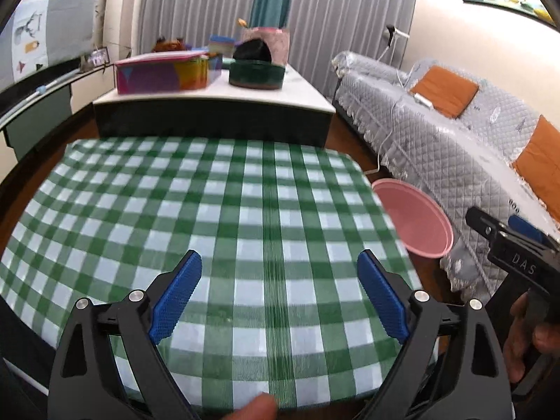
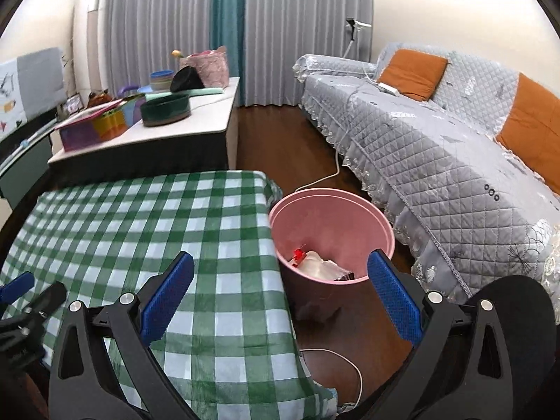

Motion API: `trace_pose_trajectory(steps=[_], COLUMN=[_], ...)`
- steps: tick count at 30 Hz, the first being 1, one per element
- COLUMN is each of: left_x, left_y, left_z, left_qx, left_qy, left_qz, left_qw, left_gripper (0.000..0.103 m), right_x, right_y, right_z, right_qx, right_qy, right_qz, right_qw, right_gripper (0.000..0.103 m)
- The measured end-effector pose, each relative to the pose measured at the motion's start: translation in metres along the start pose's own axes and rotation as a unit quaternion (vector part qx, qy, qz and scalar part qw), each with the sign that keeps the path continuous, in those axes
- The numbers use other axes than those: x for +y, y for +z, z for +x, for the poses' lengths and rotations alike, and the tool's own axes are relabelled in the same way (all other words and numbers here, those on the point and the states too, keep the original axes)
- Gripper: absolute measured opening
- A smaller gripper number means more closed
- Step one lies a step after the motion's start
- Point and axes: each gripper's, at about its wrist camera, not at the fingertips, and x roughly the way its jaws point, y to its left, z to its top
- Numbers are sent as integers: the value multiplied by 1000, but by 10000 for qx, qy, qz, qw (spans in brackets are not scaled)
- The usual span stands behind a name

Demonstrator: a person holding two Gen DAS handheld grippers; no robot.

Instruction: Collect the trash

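In the left wrist view, we are holding our left gripper (image 1: 279, 273) over the green checked tablecloth (image 1: 210, 210), its blue pads spread wide with nothing between them. At about three o'clock, past the table's right edge, the pink bin (image 1: 420, 224) is sitting on the floor beside the quilted grey sofa (image 1: 455, 133). Our right gripper (image 1: 504, 241) is showing at four o'clock, seen side-on, with a hand (image 1: 528, 336) wrapped around its handle.

In the right wrist view, we are keeping our right gripper (image 2: 280, 281) spread wide and empty, straddling the table's right edge. Straight ahead between the pads, the pink bin (image 2: 350, 210) is standing on the wooden floor, and the trash (image 2: 318, 264), pale crumpled wrappers with a red bit, is lying inside it. At nine o'clock a part of the left gripper (image 2: 21, 297) is peeking in.
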Motion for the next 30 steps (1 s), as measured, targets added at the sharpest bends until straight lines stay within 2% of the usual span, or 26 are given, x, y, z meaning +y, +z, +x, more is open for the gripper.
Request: trace_pose_trajectory(steps=[12, 14, 30], left_x=[2, 1, -2], left_y=[-2, -2, -3], left_z=[10, 11, 12], left_qx=[-54, -58, -55], left_qy=[336, 343, 325], left_qz=[6, 12, 76], left_qw=[9994, 9994, 9994], left_gripper=[88, 91, 92], right_x=[16, 16, 13], right_y=[-5, -5, -5], right_z=[-1, -2, -1], right_qx=[-193, -214, -199], right_qy=[-28, -35, -50], right_qz=[-268, -282, -231], right_qw=[9995, 9994, 9995], right_gripper=[97, 98, 98])
